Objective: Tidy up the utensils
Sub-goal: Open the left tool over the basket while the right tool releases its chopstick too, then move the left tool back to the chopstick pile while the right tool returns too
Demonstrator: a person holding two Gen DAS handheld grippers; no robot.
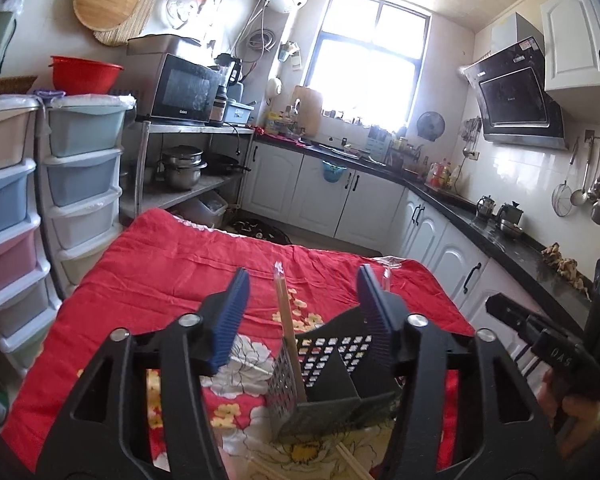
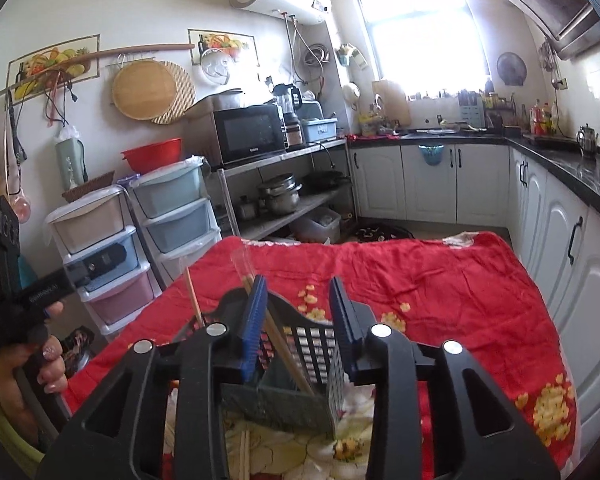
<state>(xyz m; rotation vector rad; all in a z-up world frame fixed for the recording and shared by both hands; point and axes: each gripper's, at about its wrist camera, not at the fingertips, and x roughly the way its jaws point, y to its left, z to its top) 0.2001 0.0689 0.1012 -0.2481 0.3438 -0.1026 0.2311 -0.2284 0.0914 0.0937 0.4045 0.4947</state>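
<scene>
home kitchen, range hood (image 1: 516, 96), microwave (image 2: 250, 133), hanging ladles (image 1: 592, 184), white cabinets (image 2: 432, 180)

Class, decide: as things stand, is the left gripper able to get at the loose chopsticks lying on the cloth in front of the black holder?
Probably yes. The left gripper has its jaws open and empty, and the chopsticks lie uncovered on the cloth just below it, in front of the holder.

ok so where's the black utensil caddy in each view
Left wrist: black utensil caddy sits bottom centre, between the left gripper fingers.
Right wrist: caddy sits bottom centre, between the right gripper fingers.
Shared landmark: the red floral cloth beneath it.
</scene>
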